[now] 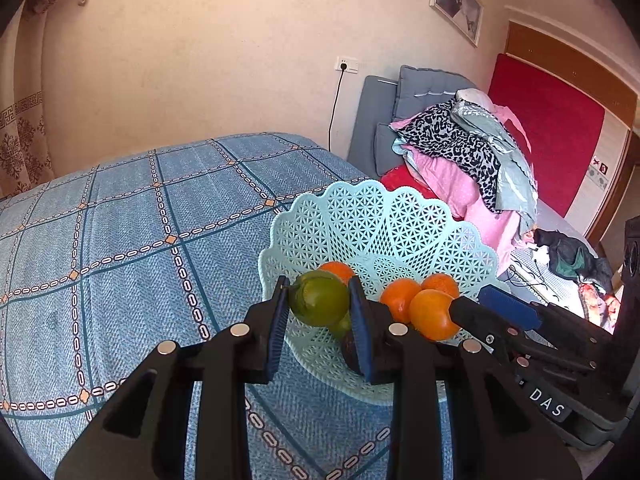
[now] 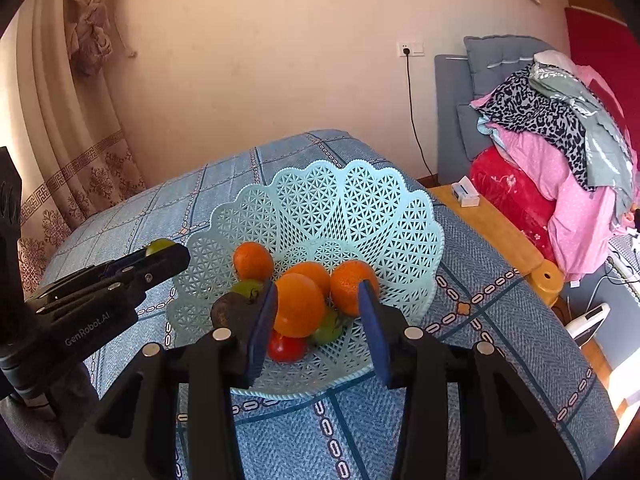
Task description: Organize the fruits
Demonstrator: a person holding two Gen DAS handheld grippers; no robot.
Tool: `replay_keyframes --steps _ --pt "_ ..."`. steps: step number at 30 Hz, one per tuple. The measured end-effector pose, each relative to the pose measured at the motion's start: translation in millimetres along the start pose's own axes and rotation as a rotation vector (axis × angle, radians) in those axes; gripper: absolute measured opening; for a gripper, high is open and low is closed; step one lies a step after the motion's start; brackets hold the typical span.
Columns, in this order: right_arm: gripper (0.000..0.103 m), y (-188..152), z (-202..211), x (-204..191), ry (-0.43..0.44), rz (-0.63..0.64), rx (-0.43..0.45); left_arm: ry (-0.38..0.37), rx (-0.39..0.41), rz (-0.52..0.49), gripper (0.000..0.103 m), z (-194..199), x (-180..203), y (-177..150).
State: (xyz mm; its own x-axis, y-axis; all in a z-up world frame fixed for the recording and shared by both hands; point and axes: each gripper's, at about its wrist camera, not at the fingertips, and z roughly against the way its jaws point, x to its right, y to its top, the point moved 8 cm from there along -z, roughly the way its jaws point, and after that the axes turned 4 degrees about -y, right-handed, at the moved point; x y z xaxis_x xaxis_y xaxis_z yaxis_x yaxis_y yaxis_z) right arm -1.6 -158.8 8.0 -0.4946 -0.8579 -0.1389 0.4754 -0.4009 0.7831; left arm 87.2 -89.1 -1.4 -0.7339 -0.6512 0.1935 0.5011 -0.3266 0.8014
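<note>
I am holding a green fruit [image 1: 319, 298] in my left hand-held gripper [image 1: 320, 300], its two blue-padded fingers clenched on the fruit's sides at its widest part. In the left wrist view the fruit is sitting at the centre of the frame, raised above the near rim of a pale mint lattice basket [image 1: 372, 216]. In the right wrist view only a sliver of that fruit [image 2: 159, 246] is showing, at the left of the frame, just outside the basket's rim [image 2: 420, 216].

I am judging the fruit to be light, firm and round, with smooth skin that could slip, so gripping across its middle looks like the safest hold.

My right hand-held gripper [image 2: 318, 300] is hanging with its fingers spread apart and holding nothing that I can make out. An orange fruit [image 2: 299, 305] is showing between its fingers, lower centre of the frame; whether the left pad is touching it I cannot tell. Around it, more orange fruits [image 2: 253, 260], a red one [image 2: 286, 347], a dark one [image 2: 230, 309] and small green ones [image 2: 326, 330] are lying in the basket's bottom. The basket is standing on a desk covered with blue checked cloth [image 2: 500, 340].
</note>
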Motion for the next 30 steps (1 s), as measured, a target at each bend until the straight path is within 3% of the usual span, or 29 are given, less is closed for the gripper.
replay_keyframes --steps 3,5,7,12,17,21,23,24,30 --pt "0.042 0 1 4 -0.007 -0.004 0.002 -0.012 -0.005 -0.012 0.037 -9 7 -4" --pt "0.043 0 1 6 -0.013 -0.006 0.006 -0.009 0.002 -0.008 0.065 -12 7 -6" --pt "0.047 0 3 9 -0.020 -0.010 0.012 0.000 0.017 -0.013 0.067 -11 6 -7" --pt "0.047 1 4 13 -0.026 -0.022 0.018 0.017 0.013 0.020 0.067 -7 -9 -5" --pt "0.049 2 6 11 -0.028 -0.013 0.021 0.052 0.027 0.060 0.081 0 -26 1" --pt "0.056 3 9 10 -0.031 -0.010 0.028 0.084 0.031 0.079 0.089 6 -36 7" --pt "0.066 4 11 9 -0.035 -0.009 0.035 0.113 0.036 0.079 0.093 9 -42 9" --pt "0.070 5 13 9 -0.036 -0.009 0.042 0.127 0.039 0.078 0.094 11 -44 10" --pt "0.070 6 17 7 -0.035 0.001 0.048 0.186 0.055 0.040 0.094 20 -47 16"
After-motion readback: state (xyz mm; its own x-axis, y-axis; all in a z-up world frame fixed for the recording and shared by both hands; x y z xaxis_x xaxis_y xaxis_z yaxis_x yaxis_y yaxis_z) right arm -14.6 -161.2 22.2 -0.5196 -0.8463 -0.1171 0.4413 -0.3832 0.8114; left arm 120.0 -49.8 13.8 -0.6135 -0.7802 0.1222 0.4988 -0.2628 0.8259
